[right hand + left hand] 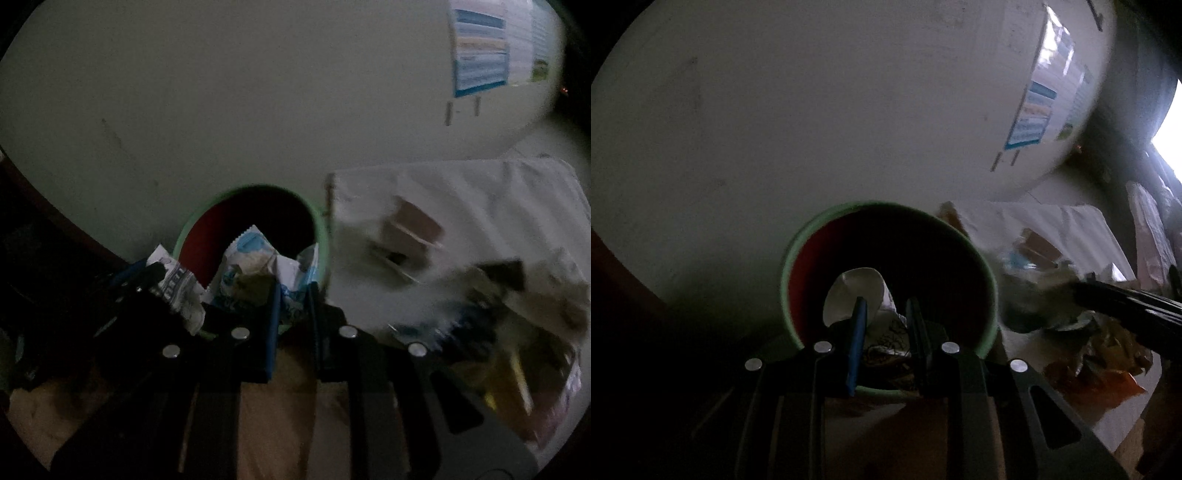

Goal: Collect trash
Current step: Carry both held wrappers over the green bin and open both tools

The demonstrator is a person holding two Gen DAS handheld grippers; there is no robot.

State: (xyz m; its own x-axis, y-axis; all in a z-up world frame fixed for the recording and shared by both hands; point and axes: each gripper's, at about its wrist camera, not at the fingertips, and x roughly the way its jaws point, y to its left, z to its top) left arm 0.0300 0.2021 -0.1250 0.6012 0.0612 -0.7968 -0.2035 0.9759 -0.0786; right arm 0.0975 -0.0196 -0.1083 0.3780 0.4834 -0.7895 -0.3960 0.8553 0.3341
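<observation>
Against a pale wall stands a round bin (886, 273) with a mint-green rim and dark red inside. Left tongs (886, 314), nearly closed, pinch a crumpled white wrapper (864, 295) with black print, held over the bin's mouth. Right tongs (293, 299), also nearly closed, grip a crinkled blue-and-white snack wrapper (251, 258) with a zigzag edge, just at the bin's near rim (317, 229). Right of the bin, a white cloth (480, 192) carries blurred litter (1100, 350): orange and brown packets, too smeared to identify. A blue-striped poster (480, 51) hangs on the wall.
</observation>
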